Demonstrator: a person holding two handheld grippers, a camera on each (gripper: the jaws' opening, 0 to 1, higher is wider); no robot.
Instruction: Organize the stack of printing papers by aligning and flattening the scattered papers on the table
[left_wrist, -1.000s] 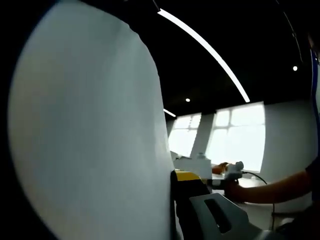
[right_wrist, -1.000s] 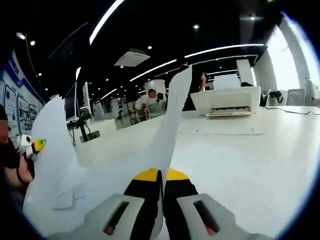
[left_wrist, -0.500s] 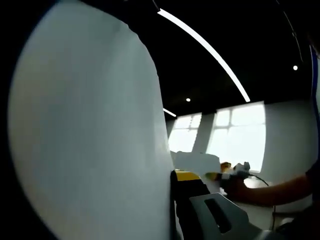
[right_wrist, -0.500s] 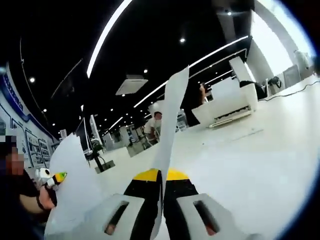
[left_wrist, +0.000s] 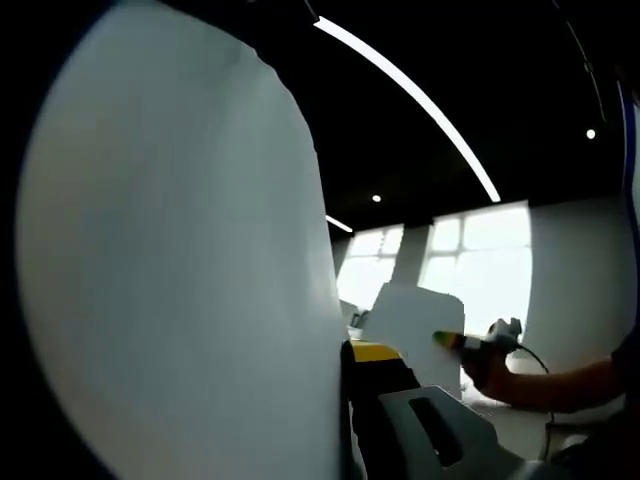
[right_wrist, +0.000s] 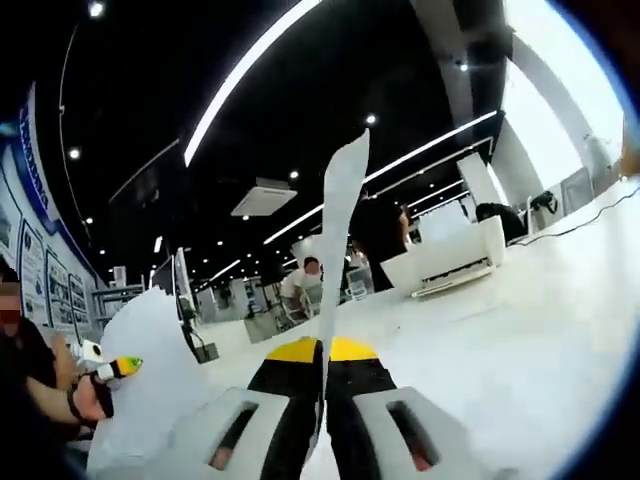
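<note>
- Right gripper view: right gripper (right_wrist: 322, 362) jaws pressed together, yellow tips meeting, clamped on a white sheet of paper (right_wrist: 338, 230) that rises edge-on between them.
- Sheet stands upright from the jaw tips, top edge tilted slightly to the right against the dark ceiling.
- Same view, lower left: left gripper (right_wrist: 118, 368), yellow-green tipped, in the person's hand (right_wrist: 88, 396), touching a second sheet (right_wrist: 148, 372) lifted above the white table (right_wrist: 520, 330).
- White printer (right_wrist: 450, 262) on the far part of the table, well apart from both sheets; a seated person (right_wrist: 300, 285) behind it.
- Left gripper view: a broad white sheet (left_wrist: 180, 270) covers the left half, held face-on right beside the yellow-tipped jaw (left_wrist: 375, 352).
- Sheet edge runs down along that jaw's inner side; only one jaw visible, so grip width cannot be read here, but paper sits tight against it.
- Left gripper view, right of centre: right gripper (left_wrist: 455, 342) gripped in a hand (left_wrist: 490, 368), carrying its sheet (left_wrist: 415, 320) upright, off the table.
- Bright windows (left_wrist: 470, 265) behind; long ceiling light strip (left_wrist: 410, 95) overhead.
</note>
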